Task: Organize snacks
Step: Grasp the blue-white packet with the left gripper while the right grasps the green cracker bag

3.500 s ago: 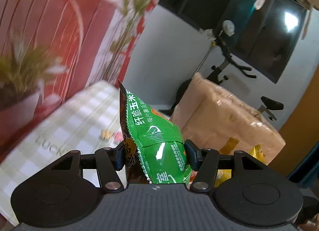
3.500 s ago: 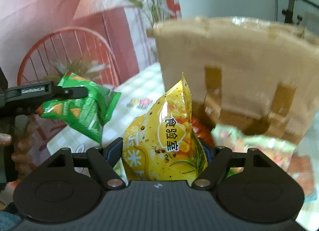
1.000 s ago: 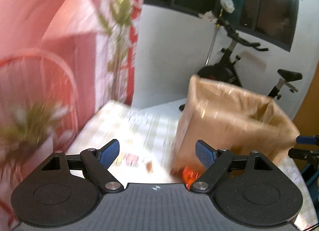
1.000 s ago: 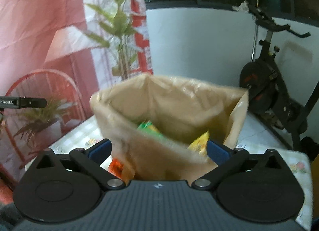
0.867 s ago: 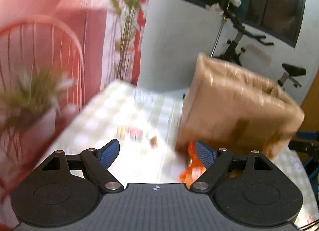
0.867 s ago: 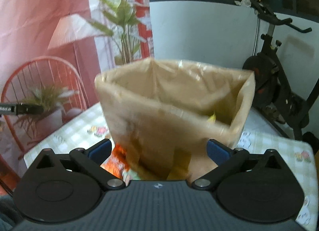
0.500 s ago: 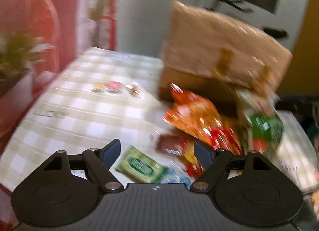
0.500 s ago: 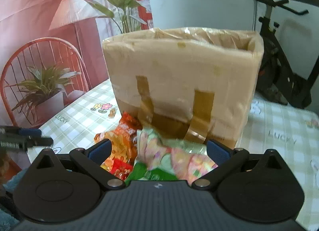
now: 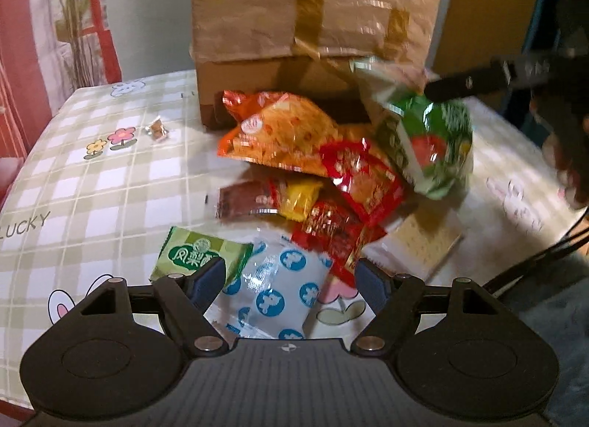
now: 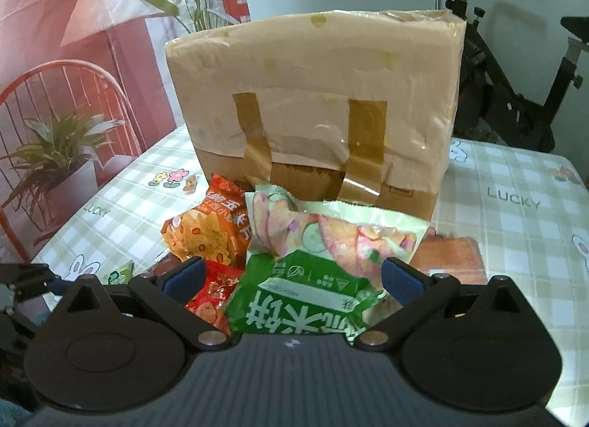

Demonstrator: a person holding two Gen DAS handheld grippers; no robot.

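Both your grippers have come down from the mouth of the tall brown paper-wrapped cardboard box (image 10: 313, 106) to the snack heap at its near side, on the green-and-white checked tablecloth (image 9: 92, 184).

Your left gripper (image 9: 291, 278) has just been closing a little; its blue pads stand well apart. Between them lies a pale blue sachet with round blue prints (image 9: 276, 294), not pressed. Just left of it lies a small light-green packet with white lettering (image 9: 198, 256).

Your right gripper (image 10: 291, 278) has jaws wide apart. A large green-and-pink crinkled snack bag (image 10: 313, 261) sits between them; whether the right pad touches it, you cannot tell.

Beyond, toward the box: an orange chip bag (image 9: 279, 132) leans against the box front, red foil packets (image 9: 353, 187) lie near it, with a yellow packet (image 9: 298, 197) and a dark brown bar wrapper (image 9: 243, 202) to their left. A flat cream cracker pack (image 9: 419, 243) lies right of the heap.
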